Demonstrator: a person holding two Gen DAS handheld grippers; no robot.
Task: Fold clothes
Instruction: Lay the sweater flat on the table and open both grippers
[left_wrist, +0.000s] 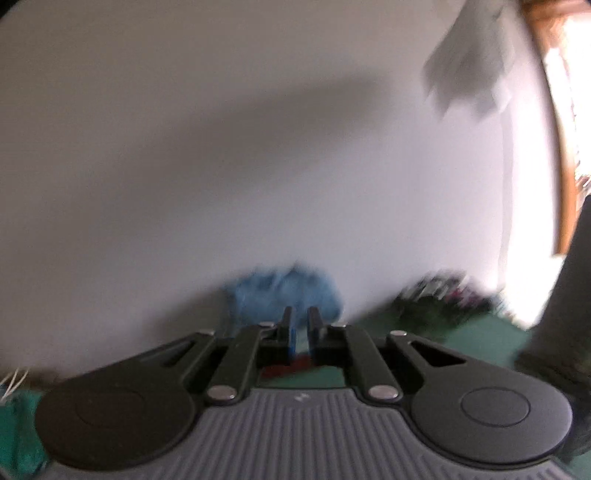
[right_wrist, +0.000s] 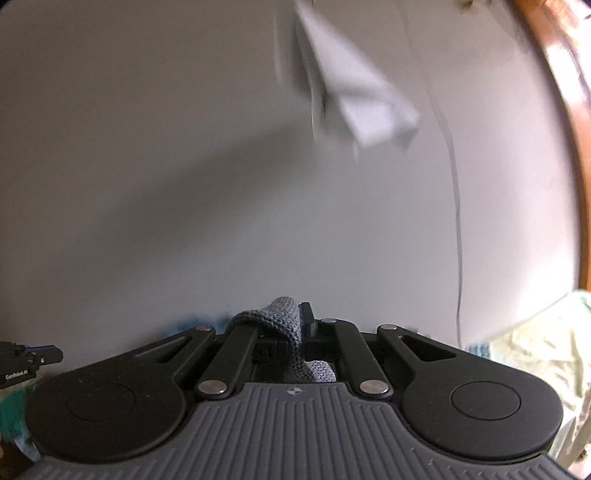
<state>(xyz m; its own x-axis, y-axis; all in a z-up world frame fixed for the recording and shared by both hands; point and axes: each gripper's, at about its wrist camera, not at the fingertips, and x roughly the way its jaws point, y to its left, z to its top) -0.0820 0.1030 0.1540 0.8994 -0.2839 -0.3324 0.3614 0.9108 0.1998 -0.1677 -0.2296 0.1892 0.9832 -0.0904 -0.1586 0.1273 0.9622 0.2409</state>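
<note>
1. Draping over the left finger of the right gripper and running down between both fingers: one grey knitted garment, ribbed, soft, folded in a thick band; pinched fast by the closed jaws.
2. Hanging at the right edge of the left wrist view: one dark grey length of fabric, blurred; cannot tell whether the same garment.
3. Seen from its own camera, left gripper: two black fingers with blue pads, drawn close with only a slim gap, nothing visible between them. Also visible at the left edge of the right wrist view as a black block with white lettering.
4. Lying beyond the left gripper against the wall: one light blue crumpled cloth, soft and lumpy; beside it to the right, one dark, multicoloured heap, too blurred to name.
5. Under both: green surface, flat and matt.
6. Behind: plain white wall, smooth; one pale grey angular paper-like piece high up on it.
7. At right: one curved brown wooden frame; below it, one pale yellowish crinkled sheet.
</note>
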